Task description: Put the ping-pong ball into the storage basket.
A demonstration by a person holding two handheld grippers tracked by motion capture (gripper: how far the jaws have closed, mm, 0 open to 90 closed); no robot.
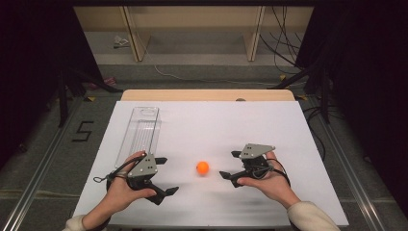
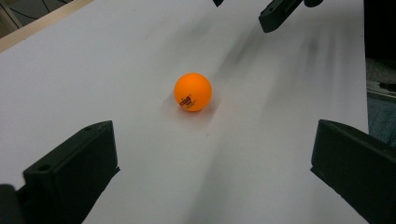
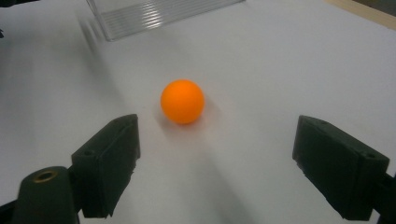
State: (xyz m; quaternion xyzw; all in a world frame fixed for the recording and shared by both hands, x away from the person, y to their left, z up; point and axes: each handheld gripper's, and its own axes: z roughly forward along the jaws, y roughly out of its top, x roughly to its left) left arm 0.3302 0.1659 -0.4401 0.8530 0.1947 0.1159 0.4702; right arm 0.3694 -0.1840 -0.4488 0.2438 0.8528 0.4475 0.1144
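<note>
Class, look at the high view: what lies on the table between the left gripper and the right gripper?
An orange ball lies on the white table, between the left gripper and the right gripper, touching neither. The high view shows this.

The table-tennis ball (image 1: 202,167) lies on the worktop (image 1: 216,125), near its front half and about in the middle from left to right. The left tongs (image 1: 163,175) are to the left of the ball, the right tongs (image 1: 230,164) to the right of it, both apart from it and pointing toward it. Behind the left tongs, along the left edge of the worktop, lies a long tray (image 1: 139,132); it seems to lie flat, but this is hard to tell.
</note>
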